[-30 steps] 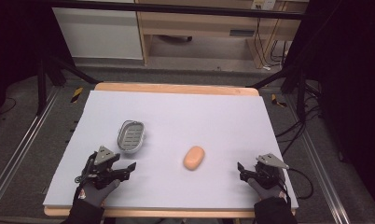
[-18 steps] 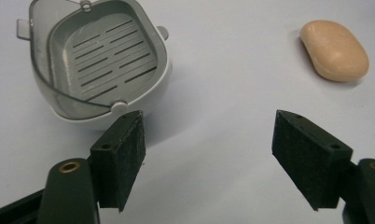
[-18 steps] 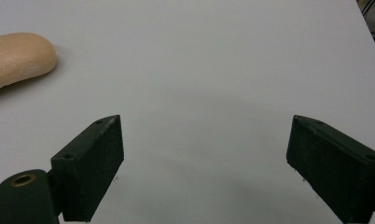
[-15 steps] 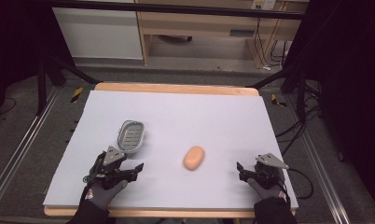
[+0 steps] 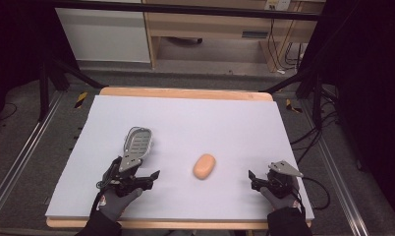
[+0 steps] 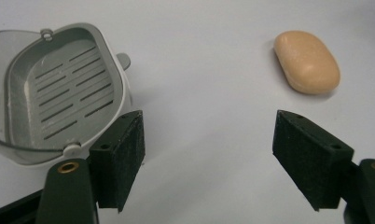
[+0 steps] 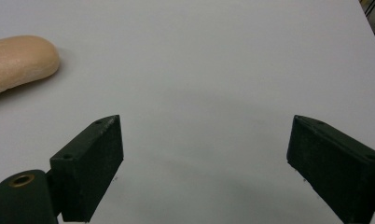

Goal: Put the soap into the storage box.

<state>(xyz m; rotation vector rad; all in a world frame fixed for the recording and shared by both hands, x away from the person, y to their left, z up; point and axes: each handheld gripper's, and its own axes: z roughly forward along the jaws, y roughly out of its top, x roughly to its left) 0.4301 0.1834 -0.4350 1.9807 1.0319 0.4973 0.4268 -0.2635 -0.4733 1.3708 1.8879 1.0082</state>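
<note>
Soap — a peach-coloured oval bar of soap [image 5: 204, 166] — lies flat on the pale lilac surface [image 5: 225, 123], roughly midway between the two hands and apart from both. To its left sits a grey slotted plastic soap dish with a clear outer rim [image 5: 137, 141], empty, just ahead of the left tongs [image 5: 149, 178].

Both pairs of tongs are released, jaws spread wide, nothing between them. In the left gripper view the dish lies close by the near jaw while the bar sits farther off, up and across. The right tongs [image 5: 252, 178] rest near the front edge, with the bar off to their side in their own view.

The step in hand looks like a reach for the bar, probably to set it in the dish. To do it well, bring the open jaws down so they straddle the bar across its narrow width, not its length — the rounded, smooth ends would likely squirt out. Get the pads low on the sides before closing, and close gently. Whichever hand goes in, the other could steady the light dish.
</note>
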